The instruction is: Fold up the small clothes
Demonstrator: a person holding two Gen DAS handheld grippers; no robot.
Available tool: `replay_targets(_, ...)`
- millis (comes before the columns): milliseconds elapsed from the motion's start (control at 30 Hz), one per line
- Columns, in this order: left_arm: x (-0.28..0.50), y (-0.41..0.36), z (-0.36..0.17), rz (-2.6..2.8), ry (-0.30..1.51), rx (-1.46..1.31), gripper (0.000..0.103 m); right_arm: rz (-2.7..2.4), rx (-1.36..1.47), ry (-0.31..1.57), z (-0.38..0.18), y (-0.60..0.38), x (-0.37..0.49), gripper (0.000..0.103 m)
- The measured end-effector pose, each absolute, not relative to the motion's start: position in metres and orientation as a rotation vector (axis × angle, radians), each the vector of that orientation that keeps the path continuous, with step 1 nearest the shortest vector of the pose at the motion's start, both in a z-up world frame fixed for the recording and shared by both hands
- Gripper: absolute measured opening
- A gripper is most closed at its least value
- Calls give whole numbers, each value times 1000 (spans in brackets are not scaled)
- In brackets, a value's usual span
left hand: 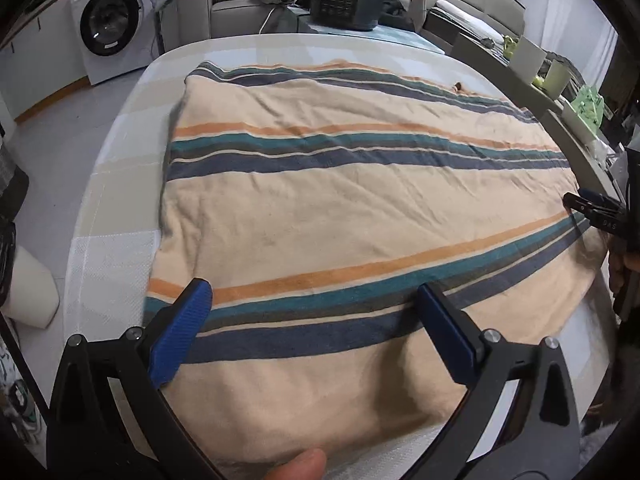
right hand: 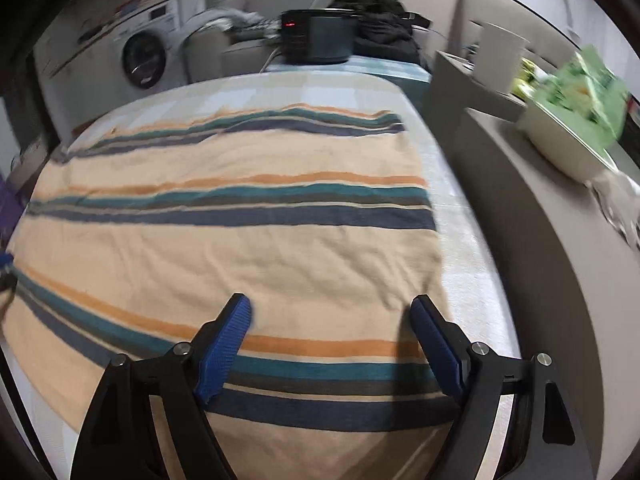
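A beige towel-like cloth [left hand: 340, 208] with orange, teal and navy stripes lies spread flat on the table; it also shows in the right wrist view [right hand: 248, 248]. My left gripper [left hand: 316, 290] is open and empty, hovering over the cloth's near left part. My right gripper [right hand: 332, 306] is open and empty over the cloth's near right part. The right gripper's tip also shows at the right edge of the left wrist view [left hand: 592, 206], beside the cloth's right edge. The right wrist view is motion-blurred.
The table [left hand: 116, 208] has a pale checked cover. A dark appliance [left hand: 344, 0] stands at the far end. A grey counter [right hand: 532, 200] with a tray of green items [right hand: 580, 92] runs along the right. A washing machine [left hand: 112, 24] and sofa stand behind.
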State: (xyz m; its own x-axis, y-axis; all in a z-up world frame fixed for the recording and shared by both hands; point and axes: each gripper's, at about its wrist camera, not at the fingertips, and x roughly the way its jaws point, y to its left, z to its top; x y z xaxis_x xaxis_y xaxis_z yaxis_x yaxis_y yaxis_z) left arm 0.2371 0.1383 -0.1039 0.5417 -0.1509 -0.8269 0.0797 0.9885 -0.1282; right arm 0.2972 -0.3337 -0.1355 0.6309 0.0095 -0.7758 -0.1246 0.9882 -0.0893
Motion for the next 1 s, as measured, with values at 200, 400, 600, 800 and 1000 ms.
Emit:
replay_targets(200,258,113,-85,-198,956,-102,101,201,-113,853,-123,-294,305,83)
replay_targets(400,295,60,-84,-295,984,-41,101,328,-163,897,-138,-228,323,83)
replay_targets(600,314,55,-103,-244,1046,-1,101,318,-270,901,-147,-219,332,85)
replay_targets(800,294,105,-105,-185,1032,-37,101,104,-237,892,-143,-294,341,88)
replay_targets(1000,277,130,-100,-200,1021,-80,101,60,-178,878,-133,-316,344,88)
